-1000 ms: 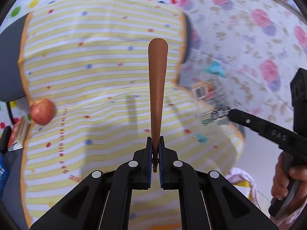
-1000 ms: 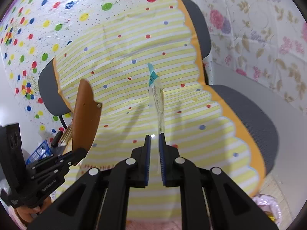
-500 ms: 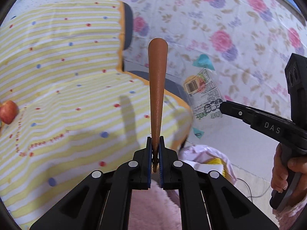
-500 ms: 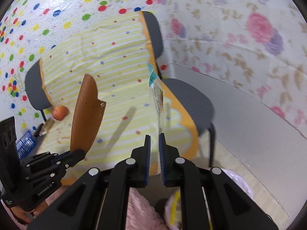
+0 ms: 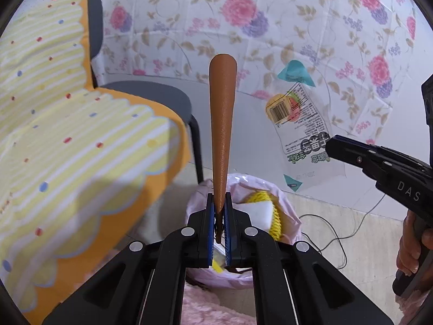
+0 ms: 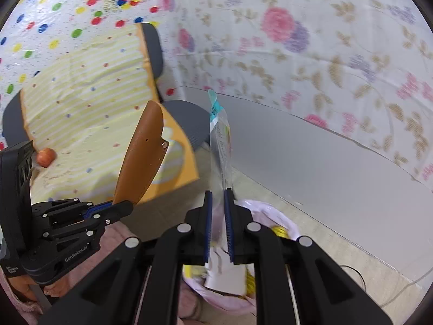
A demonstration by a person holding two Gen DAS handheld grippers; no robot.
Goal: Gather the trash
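Observation:
My left gripper (image 5: 219, 203) is shut on a flat brown leather-like piece (image 5: 222, 124), held upright above the trash bag (image 5: 286, 197). The piece also shows in the right wrist view (image 6: 143, 157). My right gripper (image 6: 218, 197) is shut on a clear plastic wrapper (image 6: 220, 140) with a teal tip, seen side-on in the left wrist view (image 5: 297, 124). The pink-lined trash bag (image 6: 270, 216) lies just below both grippers and holds yellow foam netting (image 5: 276, 216) and white scraps.
A grey chair (image 5: 151, 94) draped with a yellow striped cloth (image 5: 67, 140) stands to the left. A red apple (image 6: 46, 156) rests on the cloth. Floral sheeting (image 5: 270, 27) covers the wall behind. A black cable (image 5: 330, 233) lies on the floor.
Both grippers have swung right, away from the chair seat, and down over the trash bag, each still holding its item. The apple has left the left wrist view.

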